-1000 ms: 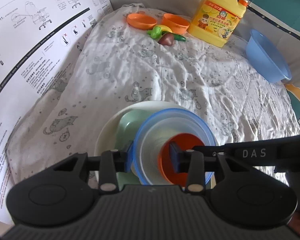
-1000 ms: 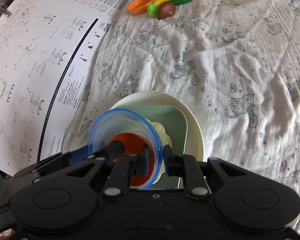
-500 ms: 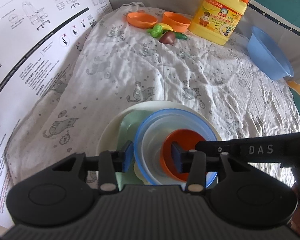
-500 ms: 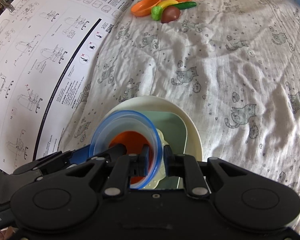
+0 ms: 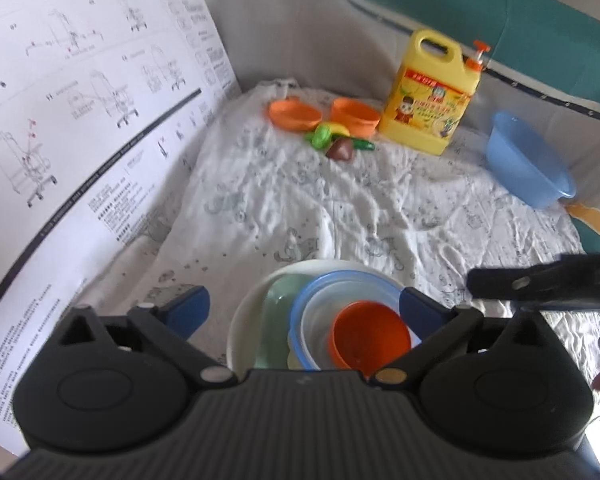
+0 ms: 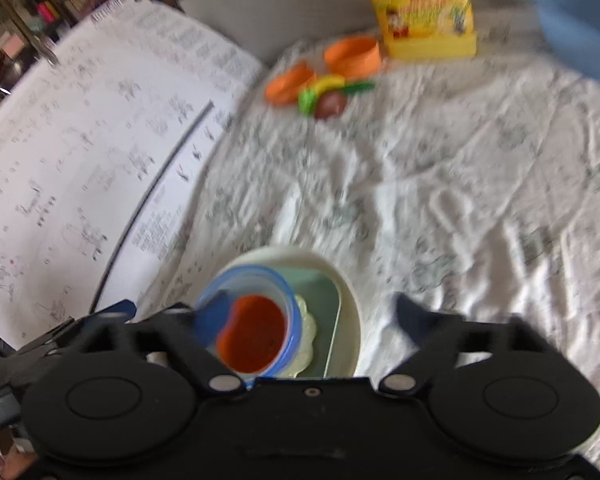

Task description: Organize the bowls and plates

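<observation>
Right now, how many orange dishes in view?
3. One orange cup nested in the near stack, one orange plate and one orange bowl at the far end beside the yellow jug. More could hide under the stack.

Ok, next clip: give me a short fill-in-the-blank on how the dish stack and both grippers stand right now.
1. The small orange bowl sits inside the ____-rimmed clear bowl.
2. Under that bowl lies a pale green square plate, itself on a round ____ plate.
3. The fingers of the left gripper and of the right gripper are both ____.
4. The detergent jug at the back is ____.

Missing words: blue; white; open; yellow
</observation>
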The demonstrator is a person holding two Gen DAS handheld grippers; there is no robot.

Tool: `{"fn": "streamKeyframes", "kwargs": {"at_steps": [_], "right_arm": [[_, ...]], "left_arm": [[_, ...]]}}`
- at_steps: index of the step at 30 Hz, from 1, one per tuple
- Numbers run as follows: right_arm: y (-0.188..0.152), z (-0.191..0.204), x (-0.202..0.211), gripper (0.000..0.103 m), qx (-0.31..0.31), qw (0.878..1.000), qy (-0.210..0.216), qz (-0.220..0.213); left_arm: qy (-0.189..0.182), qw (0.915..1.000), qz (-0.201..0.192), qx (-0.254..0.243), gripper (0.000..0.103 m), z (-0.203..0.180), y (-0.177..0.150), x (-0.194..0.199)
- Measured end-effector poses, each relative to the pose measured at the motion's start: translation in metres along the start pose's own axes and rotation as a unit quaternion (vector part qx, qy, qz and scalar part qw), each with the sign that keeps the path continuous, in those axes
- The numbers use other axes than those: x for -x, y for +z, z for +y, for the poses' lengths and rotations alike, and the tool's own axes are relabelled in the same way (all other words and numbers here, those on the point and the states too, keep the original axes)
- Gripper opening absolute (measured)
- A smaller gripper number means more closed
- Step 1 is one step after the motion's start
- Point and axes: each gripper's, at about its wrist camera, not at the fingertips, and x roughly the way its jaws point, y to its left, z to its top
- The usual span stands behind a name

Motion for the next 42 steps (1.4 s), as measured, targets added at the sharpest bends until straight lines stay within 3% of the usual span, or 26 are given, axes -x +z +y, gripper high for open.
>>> {"fn": "streamKeyframes", "kwargs": {"at_steps": [9,19,27,35,42], "right_arm": [[-0.024,-0.008,0.047,0.103,0.053,0.998,-0.016,-0.040],[-0.063,-0.008,0.071,0.103,0.115,0.989,-0.070,-0.056],[-0.083,-0.016,0.073,0.103,0.123,0.986,-0.102,-0.041],[-0.085,-0.019,0.066,0.103,0.116,0.986,-0.113,-0.032],[-0.088,-0.016,0.057,0.103,0.128,0.984,-0.119,-0.014]], "left_arm": [[0.009,0.9986,-0.031,-0.041,0.103,-0.007,-0.022,0.038],[-0.003,0.9927,-0.088,-0.082,0.103,-0.024,-0.035,0.077],[-0.003,0.9955,-0.060,-0.074,0.103,-0.020,-0.056,0.070],[0.035,0.9948,-0.044,-0.085,0.103,-0.020,-0.074,0.055],[0.046,0.9954,-0.026,-0.080,0.103,-0.015,-0.078,0.043]]}}
